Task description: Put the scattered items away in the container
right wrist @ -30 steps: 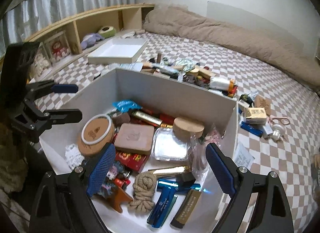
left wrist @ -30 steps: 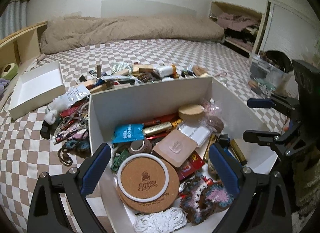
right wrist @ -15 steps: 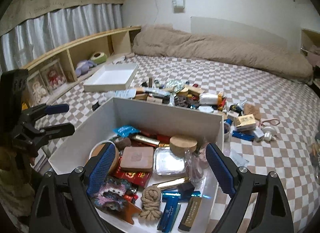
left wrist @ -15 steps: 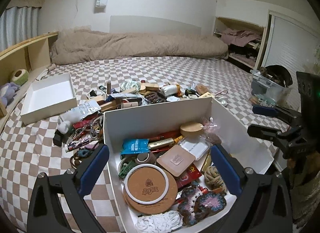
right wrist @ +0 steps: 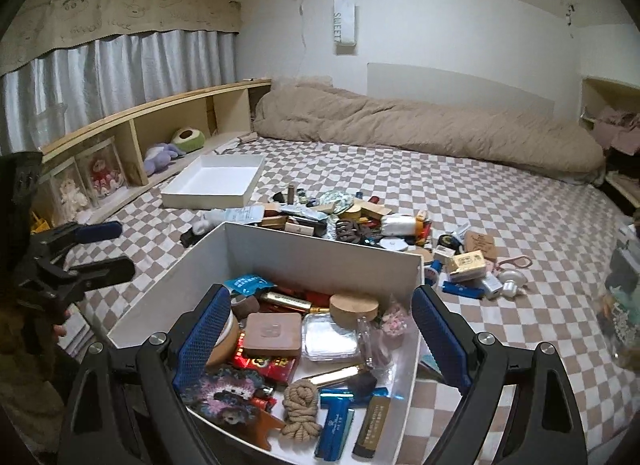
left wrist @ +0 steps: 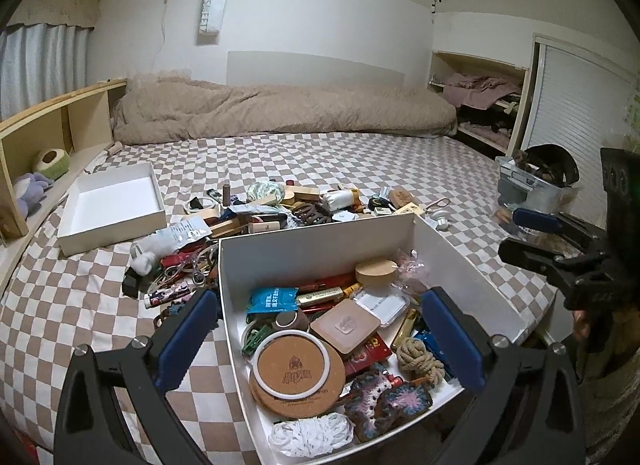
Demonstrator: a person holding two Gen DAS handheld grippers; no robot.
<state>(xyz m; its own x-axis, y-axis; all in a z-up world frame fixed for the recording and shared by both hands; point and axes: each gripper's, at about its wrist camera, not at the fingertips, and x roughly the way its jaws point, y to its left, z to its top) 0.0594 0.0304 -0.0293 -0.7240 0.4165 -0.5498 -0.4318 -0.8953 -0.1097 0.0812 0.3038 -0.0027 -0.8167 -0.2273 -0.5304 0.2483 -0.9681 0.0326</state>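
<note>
The left hand-held gripper [left wrist: 316, 339] hangs over the white container [left wrist: 316, 261] on the checkered bed [left wrist: 60, 301], jaws wide apart with nothing in them. Scattered items [left wrist: 280, 209] lie piled just behind the container's far wall. The right hand-held gripper [right wrist: 320, 339] is spread wide too, empty, above the same container.

Matt white card box [left wrist: 320, 249]; cork coaster [left wrist: 298, 369]; checked cloth bedsheet [left wrist: 360, 161].

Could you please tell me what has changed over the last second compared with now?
Both claws, left and right, have lifted and tipped up, showing more of the room. Both stay open and empty. The white box, its contents and the scattered pile on the bed lie as before.
</note>
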